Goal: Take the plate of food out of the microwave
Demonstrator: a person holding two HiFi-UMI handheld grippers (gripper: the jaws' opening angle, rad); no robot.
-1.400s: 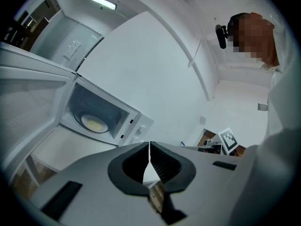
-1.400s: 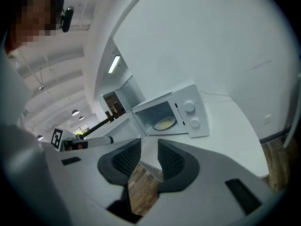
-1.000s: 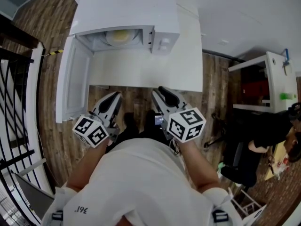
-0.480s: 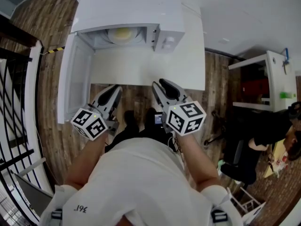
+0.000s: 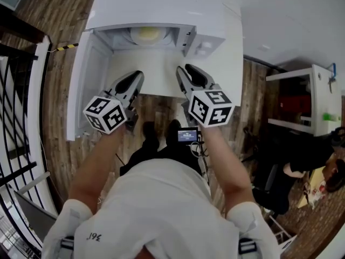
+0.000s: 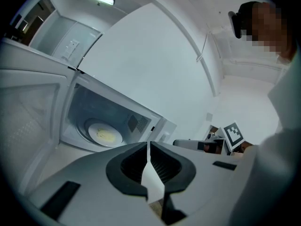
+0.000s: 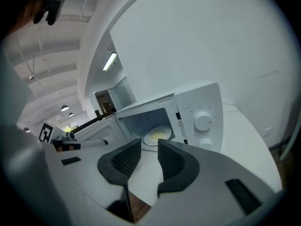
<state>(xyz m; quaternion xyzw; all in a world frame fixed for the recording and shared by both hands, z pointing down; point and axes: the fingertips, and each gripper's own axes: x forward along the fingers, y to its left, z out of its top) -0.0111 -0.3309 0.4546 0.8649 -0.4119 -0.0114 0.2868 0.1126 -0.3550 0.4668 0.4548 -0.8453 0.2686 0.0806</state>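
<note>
A white microwave stands on a white counter, its door swung open to the left. Inside, a white plate with yellow food rests on the turntable; the same plate shows in the left gripper view, and the plate in the right gripper view. My left gripper is shut and empty, over the counter's front edge. My right gripper stands open beside it with nothing between its fingers. Both point at the cavity, well short of the plate.
The microwave's knobs sit right of the cavity. A black railing runs along the left. A white shelf unit and a seated person are at the right. A small screen hangs at my waist.
Both grippers have moved forward from over the floor to the counter's front edge, closer to the open microwave. Jaws unchanged.
</note>
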